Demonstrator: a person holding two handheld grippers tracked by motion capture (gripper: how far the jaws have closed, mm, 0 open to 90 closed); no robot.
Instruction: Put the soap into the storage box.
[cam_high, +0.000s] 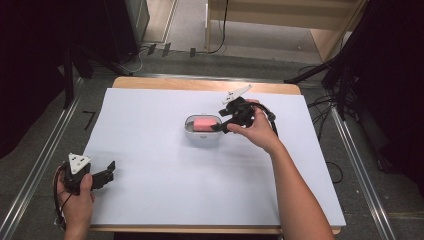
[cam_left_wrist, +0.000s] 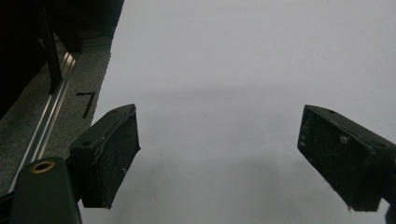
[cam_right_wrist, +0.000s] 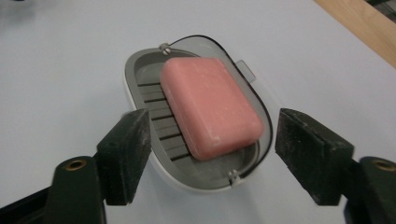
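Right gripper view looks down on a pink soap (cam_right_wrist: 211, 106) lying tilted in a grey ribbed dish (cam_right_wrist: 154, 100), mid-table, with the right gripper (cam_right_wrist: 212, 156) spread wide around it. Left gripper (cam_left_wrist: 217, 156) hangs agape over bare white sheet (cam_left_wrist: 243, 70).

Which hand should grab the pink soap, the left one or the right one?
Probably the right. The right gripper is open, its jaws either side of the pink soap in the soap dish. The left gripper is far off, near the table's corner.
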